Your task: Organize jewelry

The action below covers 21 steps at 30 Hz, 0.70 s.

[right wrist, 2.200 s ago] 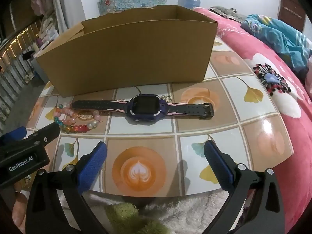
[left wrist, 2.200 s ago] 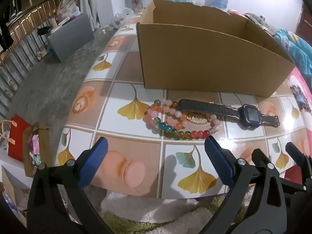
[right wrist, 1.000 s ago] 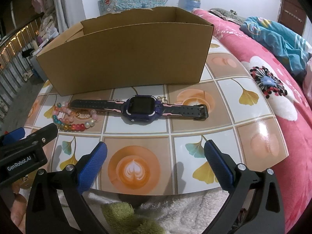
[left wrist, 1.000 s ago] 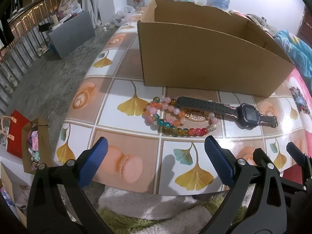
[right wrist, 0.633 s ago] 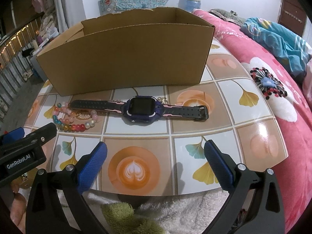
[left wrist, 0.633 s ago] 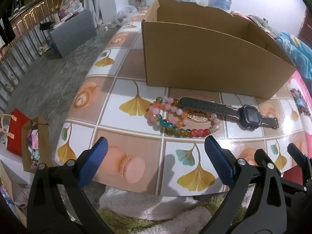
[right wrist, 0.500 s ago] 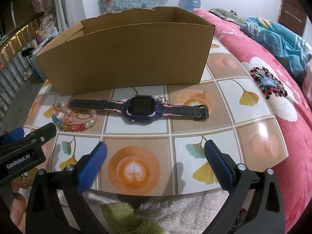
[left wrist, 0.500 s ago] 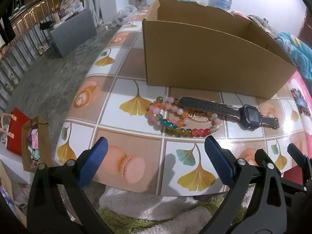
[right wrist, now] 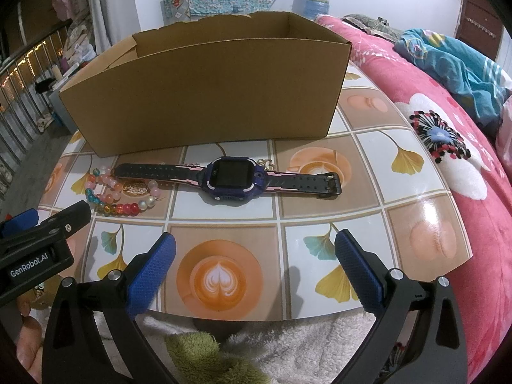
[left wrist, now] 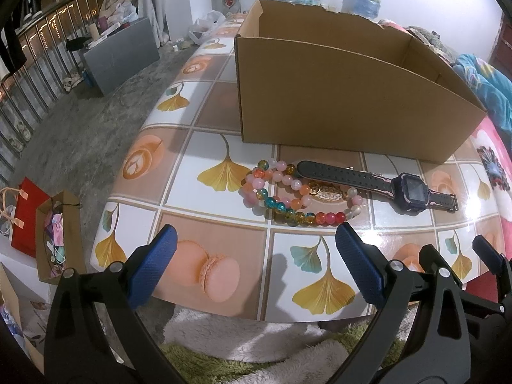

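Note:
A bracelet of coloured beads (left wrist: 288,193) with a gold charm lies on the tiled tabletop (left wrist: 224,233), touching the strap end of a dark purple smartwatch (left wrist: 411,192). Behind both stands an open cardboard box (left wrist: 336,108). My left gripper (left wrist: 254,267) hovers open over the table's near edge, just short of the beads. In the right wrist view the smartwatch (right wrist: 233,177) lies flat ahead, the bead bracelet (right wrist: 120,193) to its left and the cardboard box (right wrist: 217,96) behind. My right gripper (right wrist: 256,267) is open and empty, short of the watch.
A pink flowered bed cover (right wrist: 448,134) with a blue blanket (right wrist: 454,64) lies right of the table. Fluffy white and green cloth (right wrist: 224,345) is below the near edge. Paper bags (left wrist: 41,224) and a grey box (left wrist: 121,54) stand on the floor at left.
Both views shifted only slightly; the table and objects sit a touch closer than a second ago. The jewelry has not moved and both grippers stay open.

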Each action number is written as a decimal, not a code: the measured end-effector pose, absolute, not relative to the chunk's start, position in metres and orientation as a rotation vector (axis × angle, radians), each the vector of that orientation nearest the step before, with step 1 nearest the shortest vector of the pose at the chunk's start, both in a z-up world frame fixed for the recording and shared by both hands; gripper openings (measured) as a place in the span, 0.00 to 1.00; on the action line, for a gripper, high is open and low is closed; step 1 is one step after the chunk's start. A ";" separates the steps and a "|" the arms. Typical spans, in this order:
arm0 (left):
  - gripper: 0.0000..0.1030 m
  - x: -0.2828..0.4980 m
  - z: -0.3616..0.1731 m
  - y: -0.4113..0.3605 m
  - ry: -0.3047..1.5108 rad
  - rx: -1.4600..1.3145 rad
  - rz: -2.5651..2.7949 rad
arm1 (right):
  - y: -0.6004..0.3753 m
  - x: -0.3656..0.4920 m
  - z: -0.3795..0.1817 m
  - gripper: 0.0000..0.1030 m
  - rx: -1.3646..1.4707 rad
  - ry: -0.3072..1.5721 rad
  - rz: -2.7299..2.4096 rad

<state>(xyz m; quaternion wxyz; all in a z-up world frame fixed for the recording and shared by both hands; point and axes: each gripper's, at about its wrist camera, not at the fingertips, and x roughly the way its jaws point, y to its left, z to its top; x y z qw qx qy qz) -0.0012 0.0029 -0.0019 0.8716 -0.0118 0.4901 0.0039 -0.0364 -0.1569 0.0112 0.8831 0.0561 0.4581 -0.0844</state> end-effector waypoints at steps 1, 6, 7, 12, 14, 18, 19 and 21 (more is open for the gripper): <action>0.92 -0.001 -0.002 0.003 1.023 -0.024 0.008 | -0.157 -0.036 0.011 0.94 0.116 0.954 -0.176; 0.92 -0.003 -0.001 0.003 1.020 -0.024 0.010 | -0.158 -0.036 0.012 0.94 0.114 0.951 -0.178; 0.92 -0.003 0.000 0.003 1.019 -0.024 0.011 | -0.158 -0.037 0.012 0.94 0.115 0.950 -0.179; 0.92 -0.004 0.001 0.005 1.016 -0.027 0.014 | -0.159 -0.038 0.014 0.94 0.115 0.946 -0.186; 0.92 -0.004 0.002 0.005 1.014 -0.028 0.015 | -0.158 -0.038 0.014 0.94 0.114 0.943 -0.187; 0.92 -0.005 0.003 0.006 1.008 -0.026 0.018 | -0.158 -0.039 0.014 0.94 0.113 0.941 -0.188; 0.92 -0.005 0.003 0.006 1.007 -0.026 0.019 | -0.158 -0.039 0.014 0.94 0.112 0.940 -0.188; 0.92 -0.005 0.003 0.007 1.004 -0.024 0.020 | -0.158 -0.040 0.015 0.94 0.109 0.936 -0.190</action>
